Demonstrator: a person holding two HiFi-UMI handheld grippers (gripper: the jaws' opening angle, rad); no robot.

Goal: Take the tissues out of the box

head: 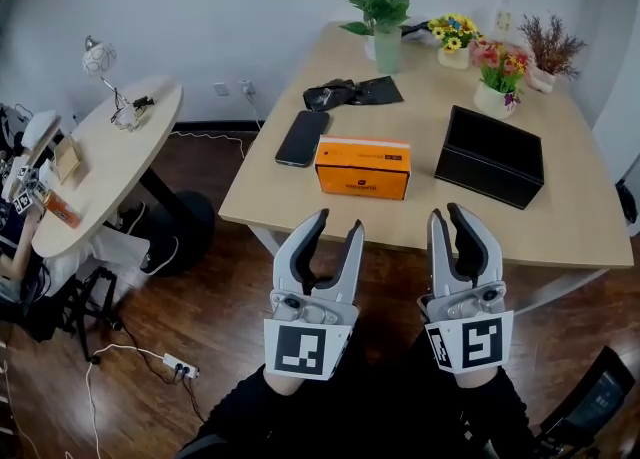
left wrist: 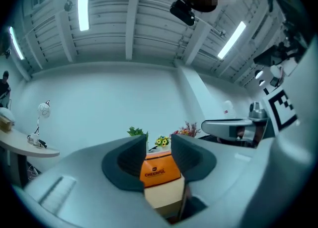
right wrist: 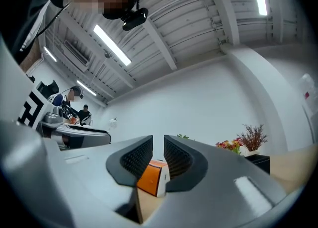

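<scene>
left gripper [head: 338, 222] and right gripper [head: 448, 213] hang short of the wooden table's [head: 560, 227] near edge, each pinched narrow on nothing. just inside that edge lies the orange cardboard tissue box [head: 362, 168], a crisp rectangular block, long axis along the edge, printed front facing the person. a glossy black phone [head: 302, 137] lies behind its left end.

Orange tissue box [head: 362, 168]; black tray [head: 490, 155]; black phone [head: 302, 137]; pale wood table [head: 430, 97]; dark wood floor [head: 220, 297].
</scene>
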